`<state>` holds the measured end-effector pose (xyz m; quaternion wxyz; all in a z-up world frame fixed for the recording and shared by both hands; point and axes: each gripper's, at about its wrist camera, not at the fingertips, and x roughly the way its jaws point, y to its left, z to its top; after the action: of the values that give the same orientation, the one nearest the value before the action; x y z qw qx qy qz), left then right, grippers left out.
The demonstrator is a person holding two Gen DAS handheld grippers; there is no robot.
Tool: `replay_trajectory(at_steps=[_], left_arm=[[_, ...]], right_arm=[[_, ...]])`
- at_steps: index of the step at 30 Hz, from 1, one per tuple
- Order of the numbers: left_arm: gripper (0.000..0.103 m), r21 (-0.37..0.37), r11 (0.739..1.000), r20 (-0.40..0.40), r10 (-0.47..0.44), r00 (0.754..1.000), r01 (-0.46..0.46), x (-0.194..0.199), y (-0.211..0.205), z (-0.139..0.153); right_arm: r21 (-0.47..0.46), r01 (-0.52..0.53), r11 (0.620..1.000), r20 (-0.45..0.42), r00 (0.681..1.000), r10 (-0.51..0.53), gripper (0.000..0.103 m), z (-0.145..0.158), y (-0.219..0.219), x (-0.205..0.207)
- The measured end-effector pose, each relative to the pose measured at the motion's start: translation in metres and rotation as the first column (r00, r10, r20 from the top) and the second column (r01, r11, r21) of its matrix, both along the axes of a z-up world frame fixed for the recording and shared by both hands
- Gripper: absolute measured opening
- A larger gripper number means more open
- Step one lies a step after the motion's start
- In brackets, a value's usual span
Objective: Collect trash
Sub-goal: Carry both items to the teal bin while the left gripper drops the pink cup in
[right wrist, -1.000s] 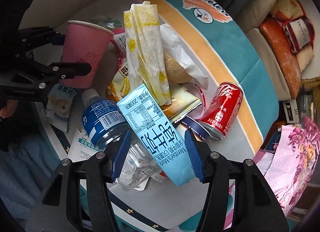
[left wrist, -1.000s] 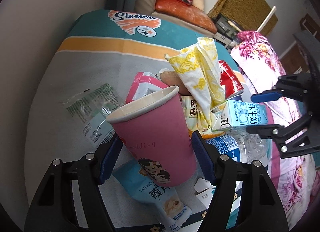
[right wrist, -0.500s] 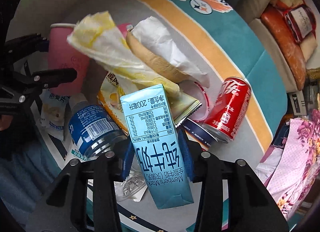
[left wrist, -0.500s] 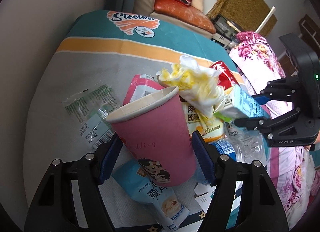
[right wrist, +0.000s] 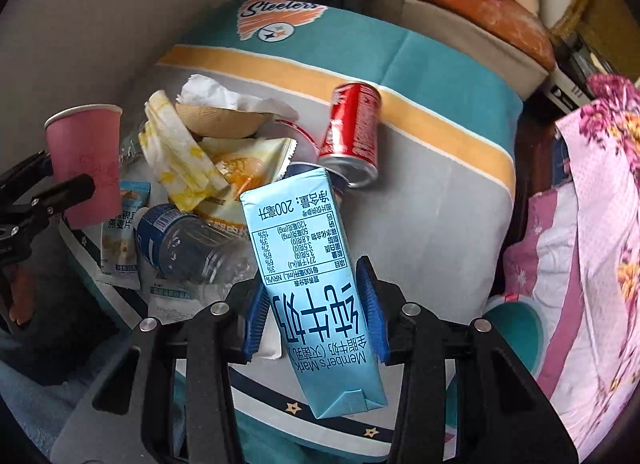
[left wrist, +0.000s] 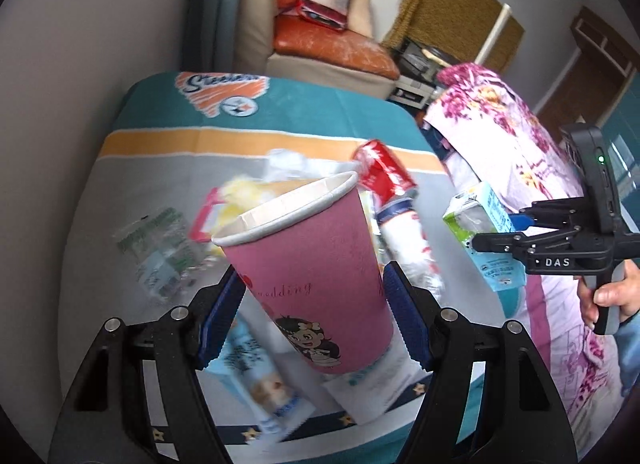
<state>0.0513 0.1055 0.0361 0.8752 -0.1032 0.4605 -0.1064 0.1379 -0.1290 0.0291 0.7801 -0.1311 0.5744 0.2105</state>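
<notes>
On the blanket [right wrist: 440, 76], the can [right wrist: 352, 132] lies right of the wrapper pile [right wrist: 192, 160]. The bottle [right wrist: 188, 248] lies in front of that pile, the snack packet [right wrist: 120, 240] at its left. The armchair [right wrist: 476, 12] stands behind the pile.

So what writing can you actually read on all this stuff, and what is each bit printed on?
"Steelers": the blanket.
"Member's Mark", "200": the blue milk carton, beside Chinese characters; its nutrition table is too small to read.
"wedding": the pink paper cup.
"DAS": the right gripper.
Red can, water bottle, snack packets: too blurred or small to read.
</notes>
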Motion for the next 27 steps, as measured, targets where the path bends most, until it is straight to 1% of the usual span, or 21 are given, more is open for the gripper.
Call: replay_trajectory(at_steps=[4, 9, 12, 14, 16, 22, 27], left_arm=[[0.072, 0.015, 0.996, -0.007, -0.087, 0.996, 0.087, 0.007, -0.047, -0.001], [0.072, 0.011, 0.977, -0.031, -0.214, 0.976, 0.214, 0.020, -0.122, -0.010], [0.072, 0.022, 0.955, -0.035, -0.295, 0.955, 0.295, 0.025, -0.173, -0.015], [0.072, 0.033, 0.938, -0.041, -0.344, 0.938, 0.346, 0.028, -0.206, -0.020], [0.072, 0.047, 0.925, -0.056, -0.375, 0.925, 0.377, 0.032, -0.235, -0.030], [0.072, 0.054, 0.886, -0.116, -0.453, 0.884, 0.461, 0.048, -0.311, -0.053], [0.072, 0.079, 0.855, -0.145, -0.498, 0.855, 0.512, 0.059, -0.368, -0.073]], right_arm=[[0.076, 0.117, 0.990, 0.024, 0.993, -0.119, 0.040, 0.007, -0.050, -0.017], [0.125, 0.252, 0.960, 0.076, 0.962, -0.263, 0.040, 0.013, -0.116, -0.036], [0.168, 0.338, 0.926, 0.095, 0.929, -0.357, 0.040, 0.014, -0.161, -0.044], [0.192, 0.395, 0.899, 0.107, 0.902, -0.419, 0.040, 0.012, -0.191, -0.049], [0.219, 0.445, 0.868, 0.093, 0.876, -0.473, 0.040, 0.006, -0.220, -0.053], [0.267, 0.539, 0.799, 0.073, 0.815, -0.575, 0.040, -0.008, -0.284, -0.061], [0.271, 0.592, 0.759, 0.045, 0.779, -0.625, 0.040, -0.026, -0.319, -0.063]])
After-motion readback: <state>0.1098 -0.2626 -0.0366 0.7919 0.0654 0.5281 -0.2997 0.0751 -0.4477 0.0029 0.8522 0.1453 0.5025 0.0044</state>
